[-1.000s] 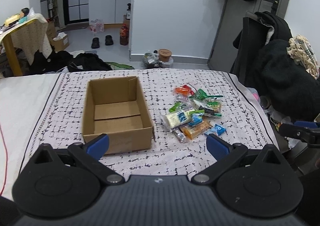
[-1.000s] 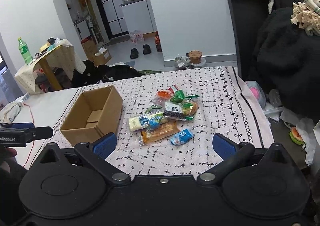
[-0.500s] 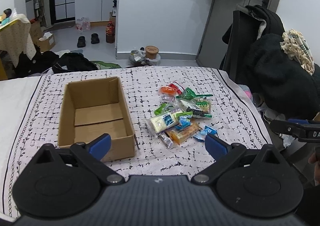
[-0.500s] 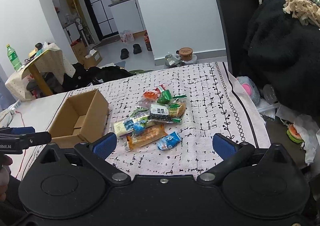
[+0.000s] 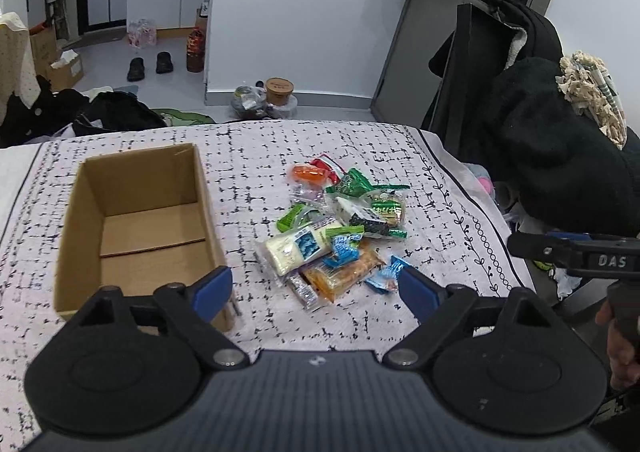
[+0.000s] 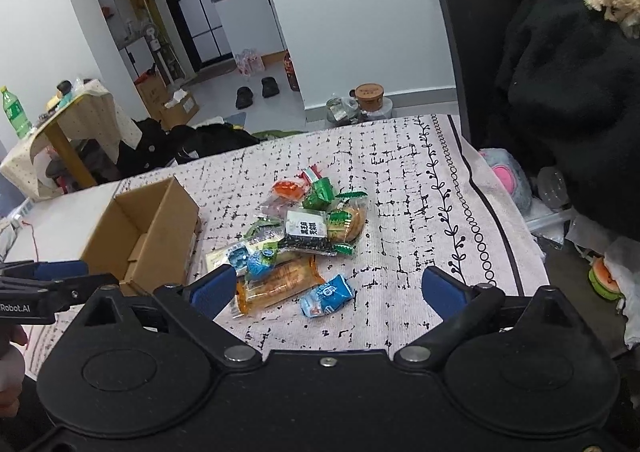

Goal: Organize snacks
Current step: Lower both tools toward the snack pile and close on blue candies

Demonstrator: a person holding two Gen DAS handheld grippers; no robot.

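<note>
Even, soft indoor light, faint shadows, no glare; sharp centre, strong fisheye bending toward dark corners.

Over the last second both grippers have closed in on the heap of bright plastic snack packets (image 5: 340, 228). The left gripper (image 5: 316, 288), fingers spread wide, now has the small blue packet (image 5: 386, 274) just beside its right fingertip and the open brown cardboard box (image 5: 140, 219) behind its left one, no longer between the jaws. The right gripper (image 6: 326, 290), equally wide, now has the orange biscuit pack (image 6: 276, 286) and blue packet between its jaws, formerly well ahead.
</note>
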